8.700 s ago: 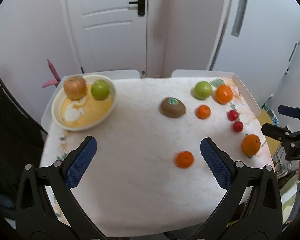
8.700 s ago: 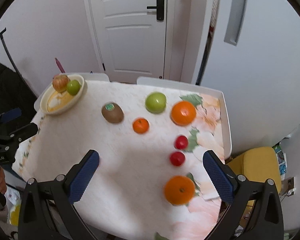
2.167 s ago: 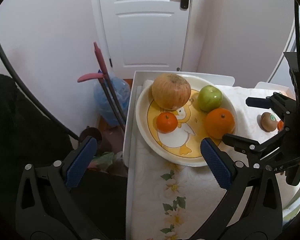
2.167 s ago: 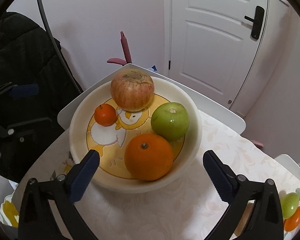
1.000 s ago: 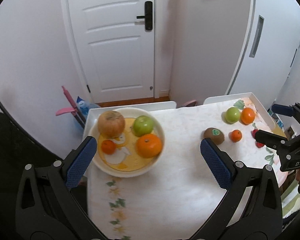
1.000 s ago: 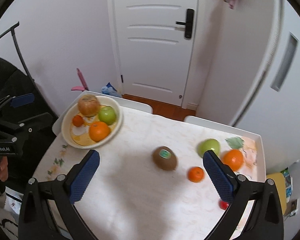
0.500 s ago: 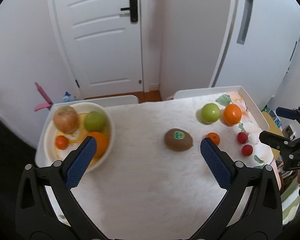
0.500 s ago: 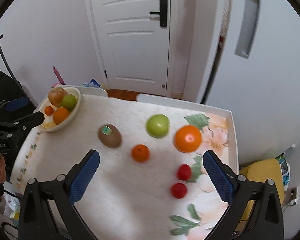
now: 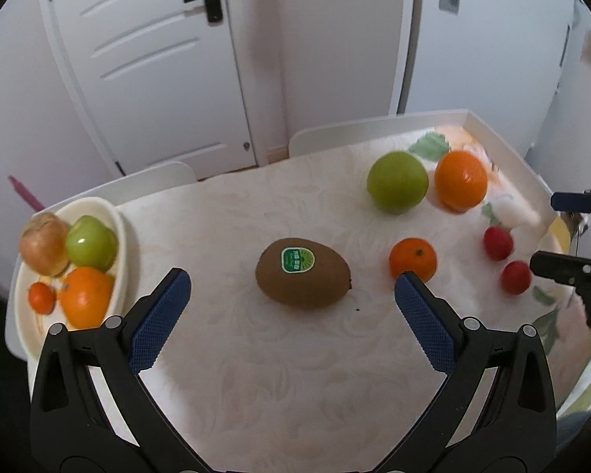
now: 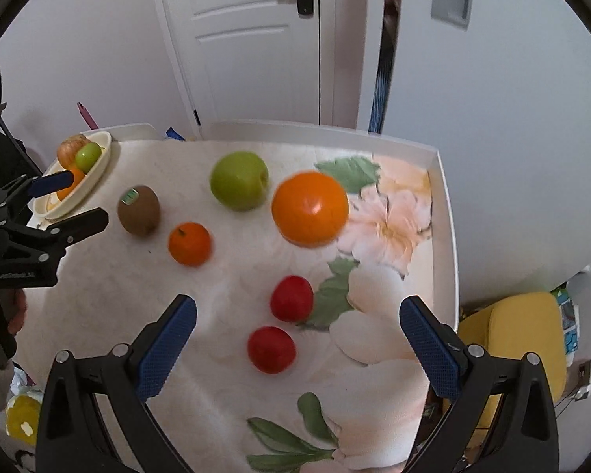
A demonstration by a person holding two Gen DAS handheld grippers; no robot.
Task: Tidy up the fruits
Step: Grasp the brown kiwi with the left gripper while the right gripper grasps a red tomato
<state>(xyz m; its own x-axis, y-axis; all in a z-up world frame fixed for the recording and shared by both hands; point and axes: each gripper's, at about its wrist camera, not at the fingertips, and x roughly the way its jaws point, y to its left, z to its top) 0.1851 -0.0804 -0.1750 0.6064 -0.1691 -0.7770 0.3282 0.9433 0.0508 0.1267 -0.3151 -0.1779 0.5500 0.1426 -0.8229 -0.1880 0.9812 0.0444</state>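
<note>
Reaching for the next fruit is the step in hand, I think: four fruits sit in the bowl and six wait on the worktop.

The worktop (image 9: pixel 295 374) is the biggest thing. It is flat, with a soft pale cloth that has big flowers and green leaves on it, and a white raised rim. The bowl (image 9: pixel 118 232) is far off to the left of the left tongs. It is round, smooth and cream, and holds a big apple, a green apple, an orange and a tiny orange.

Both tongs are spread wide and grip nothing. The left tongs (image 9: pixel 291 287) have hard black arms and bumpy blue pads. The right tongs (image 10: pixel 297 315) look the same.

The big orange (image 10: pixel 310 208) is ahead of the right tongs, round and shiny. The green apple (image 10: pixel 239 180) sits just left of it, smooth and round. The kiwi (image 9: pixel 302 278) lies right between the two pads of the left tongs, a bit ahead. It is brown, egg-shaped and fuzzy, with a green sticker on top. The small orange (image 9: pixel 413 259) sits just by the right pad of the left tongs. Two small red fruits (image 10: pixel 281 323) lie between the pads of the right tongs, smooth and round.

Next, I think the left tongs should go down around the kiwi and squeeze gently. The right tongs could close on one red fruit; it is small and may roll.
</note>
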